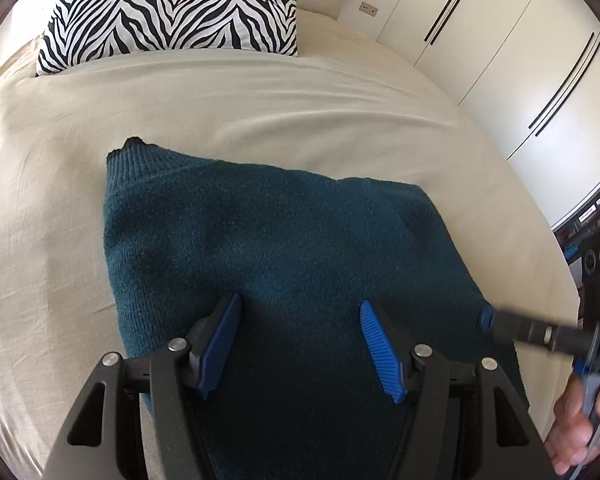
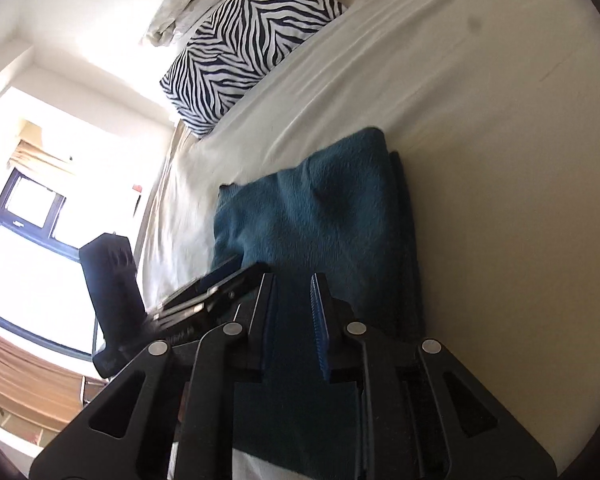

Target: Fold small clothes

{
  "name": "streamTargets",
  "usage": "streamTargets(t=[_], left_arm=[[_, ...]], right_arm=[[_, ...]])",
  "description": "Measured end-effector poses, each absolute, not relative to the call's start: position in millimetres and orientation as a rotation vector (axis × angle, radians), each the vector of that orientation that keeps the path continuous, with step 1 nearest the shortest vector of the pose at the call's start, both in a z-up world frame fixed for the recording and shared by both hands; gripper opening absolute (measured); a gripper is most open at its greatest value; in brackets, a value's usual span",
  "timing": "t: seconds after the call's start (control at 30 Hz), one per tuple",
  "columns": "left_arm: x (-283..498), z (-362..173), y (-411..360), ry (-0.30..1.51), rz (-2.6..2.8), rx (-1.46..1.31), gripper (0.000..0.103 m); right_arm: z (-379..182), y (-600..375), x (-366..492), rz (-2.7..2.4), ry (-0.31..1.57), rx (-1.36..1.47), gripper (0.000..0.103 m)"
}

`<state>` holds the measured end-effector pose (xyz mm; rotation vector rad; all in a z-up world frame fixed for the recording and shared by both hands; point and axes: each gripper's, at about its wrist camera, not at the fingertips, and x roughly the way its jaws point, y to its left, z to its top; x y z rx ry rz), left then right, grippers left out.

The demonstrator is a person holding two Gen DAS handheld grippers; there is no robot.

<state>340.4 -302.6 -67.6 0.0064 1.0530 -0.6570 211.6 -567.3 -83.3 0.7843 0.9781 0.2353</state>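
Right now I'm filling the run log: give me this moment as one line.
garment: teal sweater folded on bed | left gripper: open above it | right gripper: jaws narrow, grip unclear | pillow: beyond

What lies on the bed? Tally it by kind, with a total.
Teal sweater: 1
Zebra-print pillow: 1
Crumpled pale cloth behind the pillow: 1
Total: 3

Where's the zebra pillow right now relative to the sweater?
The zebra pillow lies at the head of the bed, beyond the teal sweater with bare sheet between them; in the left wrist view it is top left.
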Motion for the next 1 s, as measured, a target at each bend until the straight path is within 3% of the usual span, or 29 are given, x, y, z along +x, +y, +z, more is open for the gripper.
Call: streamTargets(t=[0.17, 0.4, 0.5, 0.7, 0.8, 0.9, 1.0], left_arm=[[333.6, -68.4, -305.9, 1.035, -0.654, 0.056, 0.064], [327.3, -70.6, -307.9, 1.004, -0.638, 0.083, 0.066], [325.6, -71.2, -308.8, 0.994, -0.632, 0.096, 0.066], [322.9, -72.2, -309.3, 0.97, -0.629, 0.114, 0.066], [320.0, -71.6, -307.8, 0.95, -0.633, 0.111, 0.066], [313.8, -64.6, -300.3, 0.927, -0.641, 0.087, 0.067], [303.5, -49.2, -275.1, 0.916, -0.642, -0.017, 0.069]], right_arm=[[-119.2, -580.8, 183.7, 0.282, 0.97, 0.883, 0.015], [-94.6, -567.9, 159.8, 0.322, 0.934, 0.844, 0.018], [-102.7, -559.7, 159.6, 0.302, 0.993, 0.778, 0.034], [-109.0, -576.3, 140.8, 0.299, 0.952, 0.861, 0.034], [-97.9, -587.4, 131.7, 0.279, 0.913, 0.863, 0.046], [-89.3, -600.0, 133.8, 0.241, 0.897, 0.867, 0.048], [-84.6, -608.3, 135.2, 0.187, 0.902, 0.842, 0.06]])
